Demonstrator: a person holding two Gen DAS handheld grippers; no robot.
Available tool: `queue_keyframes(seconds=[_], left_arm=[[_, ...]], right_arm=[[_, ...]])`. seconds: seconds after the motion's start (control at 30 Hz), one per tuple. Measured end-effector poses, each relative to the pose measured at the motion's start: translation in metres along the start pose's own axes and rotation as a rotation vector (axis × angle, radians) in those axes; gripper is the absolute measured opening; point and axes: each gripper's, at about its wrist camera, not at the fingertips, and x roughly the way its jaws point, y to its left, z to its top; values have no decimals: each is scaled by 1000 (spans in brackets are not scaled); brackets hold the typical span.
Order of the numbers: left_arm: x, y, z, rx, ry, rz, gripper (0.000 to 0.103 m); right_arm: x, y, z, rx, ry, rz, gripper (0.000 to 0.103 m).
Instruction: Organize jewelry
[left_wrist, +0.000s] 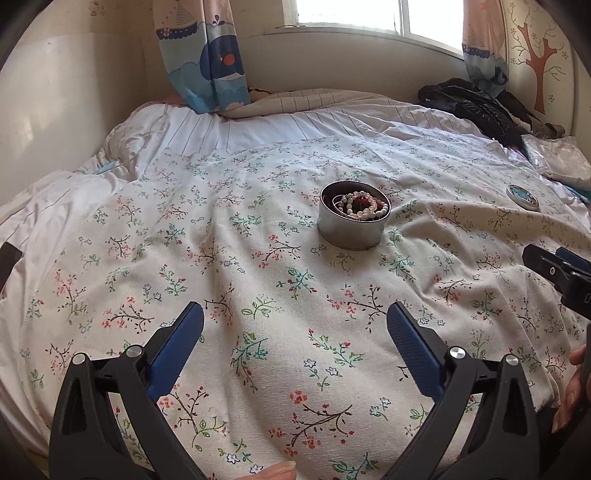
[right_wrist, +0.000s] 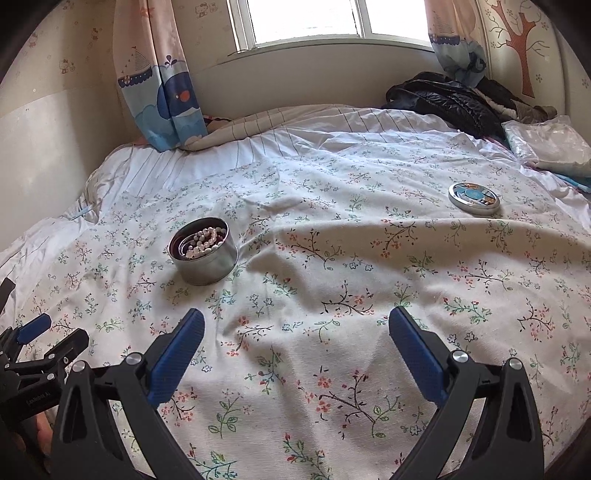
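A round silver tin (left_wrist: 352, 230) (right_wrist: 207, 264) stands open on the flowered bedspread, holding pearl bead bracelets (left_wrist: 364, 206) (right_wrist: 201, 242) and something dark red. Its lid (left_wrist: 522, 197) (right_wrist: 474, 199), blue-patterned on top, lies flat further right on the bed. My left gripper (left_wrist: 295, 325) hovers open over the cloth, well short of the tin, with nothing between its blue pads. My right gripper (right_wrist: 297, 328) is open too, empty, with the tin ahead to its left and the lid ahead to its right. Each gripper shows at the edge of the other's view.
The bedspread (left_wrist: 258, 280) is wrinkled, with folds around the tin. A black jacket (right_wrist: 450, 99) and a plastic-wrapped bundle (right_wrist: 550, 147) lie at the far right corner. Curtains (right_wrist: 162, 85) hang by the window; walls close the left and far sides.
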Motion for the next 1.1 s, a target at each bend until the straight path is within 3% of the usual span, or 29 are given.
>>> queue_keyframes(seconds=[0.47,1.1], left_arm=[[1,11,0,-53,3,0,95],[4,6,1,-29,17,13,95]], right_arm=[[-2,7,-1,-28,-8,-6,96],[0,10,1,-33,-14,5,96]])
